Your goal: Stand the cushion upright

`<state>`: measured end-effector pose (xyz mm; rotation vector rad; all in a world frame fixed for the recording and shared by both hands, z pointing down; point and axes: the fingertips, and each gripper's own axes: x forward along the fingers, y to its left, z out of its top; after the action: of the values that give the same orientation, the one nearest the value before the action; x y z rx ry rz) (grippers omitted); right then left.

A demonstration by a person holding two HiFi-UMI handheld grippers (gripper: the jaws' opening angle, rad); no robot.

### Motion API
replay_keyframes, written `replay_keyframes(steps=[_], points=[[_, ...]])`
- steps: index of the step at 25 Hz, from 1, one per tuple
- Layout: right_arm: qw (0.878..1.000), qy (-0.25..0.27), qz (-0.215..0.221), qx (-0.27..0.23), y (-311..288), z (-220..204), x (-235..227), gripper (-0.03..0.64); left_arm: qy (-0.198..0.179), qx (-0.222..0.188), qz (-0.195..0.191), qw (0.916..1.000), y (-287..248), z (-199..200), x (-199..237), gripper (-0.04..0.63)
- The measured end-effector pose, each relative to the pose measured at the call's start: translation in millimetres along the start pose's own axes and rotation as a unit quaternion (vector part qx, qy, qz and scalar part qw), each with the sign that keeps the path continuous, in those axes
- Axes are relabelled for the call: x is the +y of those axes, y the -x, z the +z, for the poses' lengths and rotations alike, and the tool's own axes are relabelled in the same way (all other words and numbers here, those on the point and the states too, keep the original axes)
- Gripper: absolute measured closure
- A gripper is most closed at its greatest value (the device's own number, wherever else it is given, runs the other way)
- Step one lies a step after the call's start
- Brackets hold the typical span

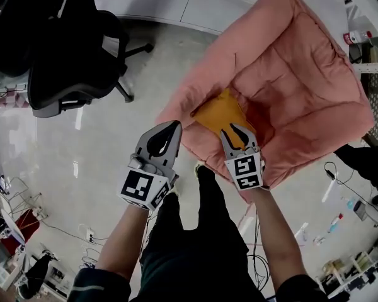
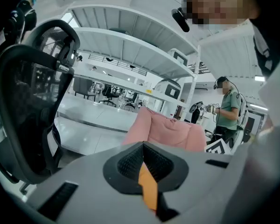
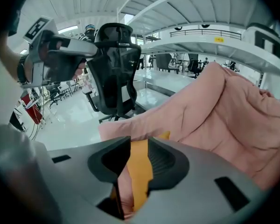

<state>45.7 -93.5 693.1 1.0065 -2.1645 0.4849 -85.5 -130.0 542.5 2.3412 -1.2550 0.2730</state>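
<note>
An orange cushion [image 1: 219,113] lies flat on the front of a pink padded floor seat [image 1: 290,80]. My right gripper [image 1: 238,133] hovers over the cushion's near edge with its jaws apart. In the right gripper view the cushion [image 3: 139,167] fills the gap between the jaws of the right gripper [image 3: 139,146], and I cannot tell whether the pads touch it. My left gripper [image 1: 170,134] hangs just left of the seat's front corner, jaw tips together and holding nothing. The left gripper view shows the left gripper [image 2: 142,146] facing the pink seat [image 2: 170,129].
A black office chair [image 1: 63,49] stands on the pale floor to the left. Dark trousers [image 1: 195,231] are right below the grippers. Cables and small items [image 1: 340,187] lie to the right. A person in green [image 2: 228,108] stands behind the seat, beside white shelving.
</note>
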Motion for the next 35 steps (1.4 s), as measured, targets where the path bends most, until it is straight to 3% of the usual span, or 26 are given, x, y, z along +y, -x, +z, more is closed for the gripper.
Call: replay_keyframes(steps=[8, 15, 20, 35], points=[[0.997, 0.005, 0.005, 0.079, -52.7, -53.1, -4.4, 0.452, 0.019, 0.020, 0.015, 0.9995, -19.5, -29.3, 14.1, 0.589], [0.991, 0.040, -0.021, 0.128, -86.7, -82.1, -13.3, 0.388, 0.033, 0.029, 0.024, 0.9987, -32.0, -45.7, 18.1, 0.589], [0.986, 0.056, -0.039, 0.155, -108.1, -96.2, -14.3, 0.384, 0.035, 0.038, 0.024, 0.9984, -33.1, -57.5, 19.1, 0.589], [0.983, 0.053, -0.024, 0.174, -119.3, -96.5, -17.6, 0.563, 0.038, 0.045, 0.030, 0.9978, -32.0, -58.9, 20.7, 0.589]])
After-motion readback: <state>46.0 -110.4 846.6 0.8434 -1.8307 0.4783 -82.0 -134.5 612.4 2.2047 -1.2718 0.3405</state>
